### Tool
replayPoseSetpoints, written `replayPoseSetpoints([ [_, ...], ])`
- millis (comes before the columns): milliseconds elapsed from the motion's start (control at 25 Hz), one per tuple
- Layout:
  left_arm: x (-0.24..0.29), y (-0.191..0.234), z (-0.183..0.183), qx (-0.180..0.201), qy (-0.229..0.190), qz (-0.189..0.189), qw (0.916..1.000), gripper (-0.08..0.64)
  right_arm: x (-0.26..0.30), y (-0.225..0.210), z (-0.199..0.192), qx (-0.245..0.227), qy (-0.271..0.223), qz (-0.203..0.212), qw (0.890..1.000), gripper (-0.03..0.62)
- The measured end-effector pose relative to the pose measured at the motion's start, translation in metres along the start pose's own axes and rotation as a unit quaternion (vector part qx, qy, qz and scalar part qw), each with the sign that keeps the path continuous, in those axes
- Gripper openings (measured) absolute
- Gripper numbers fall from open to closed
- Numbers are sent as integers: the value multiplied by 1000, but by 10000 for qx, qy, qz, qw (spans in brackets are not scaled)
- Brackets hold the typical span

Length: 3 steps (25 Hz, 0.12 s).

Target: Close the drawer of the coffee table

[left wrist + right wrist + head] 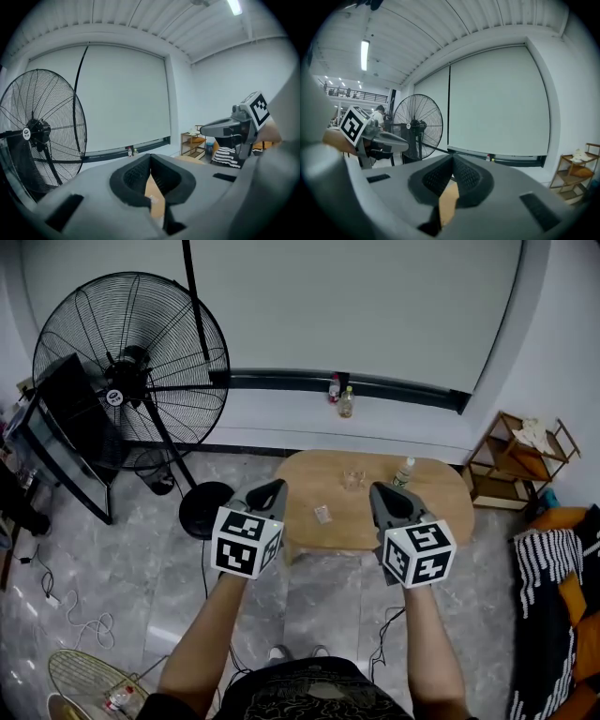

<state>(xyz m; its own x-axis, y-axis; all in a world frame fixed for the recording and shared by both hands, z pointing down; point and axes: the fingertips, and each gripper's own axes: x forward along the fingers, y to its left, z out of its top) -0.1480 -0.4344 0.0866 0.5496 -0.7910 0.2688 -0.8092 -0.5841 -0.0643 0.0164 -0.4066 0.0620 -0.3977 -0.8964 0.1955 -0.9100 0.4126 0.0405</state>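
Evidently both forearms reach straight forward, side by side and level with each other. The left gripper [269,495] and right gripper [382,498] hover above the near edge of the coffee table [441,512], tipped slightly downward. Each gripper's own view shows its jaws clenched tip to tip, with nothing between them. The oval wooden table stands just ahead on the grey floor, carrying a glass [352,479], a bottle [403,472] and a small packet [322,514]. Its drawer probably sits under the near edge, but the view from above does not show it clearly. A large fan [131,371] stands to the left and a wooden shelf [511,460] to the right.
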Motion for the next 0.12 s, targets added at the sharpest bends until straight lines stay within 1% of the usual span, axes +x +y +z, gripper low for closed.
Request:
replayPoseSetpoints([
  [120, -1, 3, -1, -6, -2, 17, 10000, 2, 3, 3, 0, -15, 8, 23, 10000, 5],
])
